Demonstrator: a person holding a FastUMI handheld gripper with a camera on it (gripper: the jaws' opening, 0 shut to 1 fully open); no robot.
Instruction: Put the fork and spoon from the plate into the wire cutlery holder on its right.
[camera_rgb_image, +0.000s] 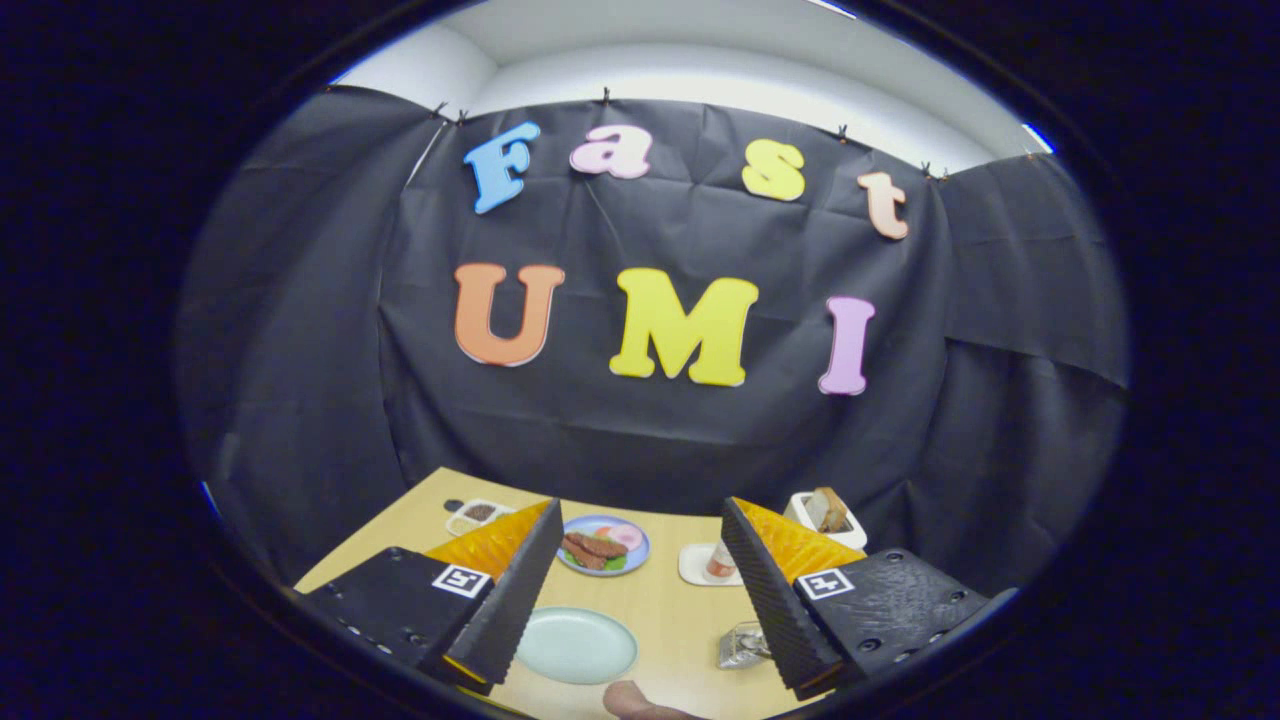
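A pale green plate (575, 645) lies on the wooden table (660, 600), low between my fingers and close to the left one; its visible face is bare. To its right stands the shiny wire cutlery holder (742, 645), partly hidden behind my right finger (775, 590). I cannot make out what is inside it. My gripper (640, 506) is open, held above the table, with nothing between its fingers.
Beyond the plate sit a blue plate of food (603, 545), a cup on a white coaster (716, 565), a white toaster with bread (825, 512) and a small tray (478, 514). Part of a hand (640, 703) shows at the near table edge.
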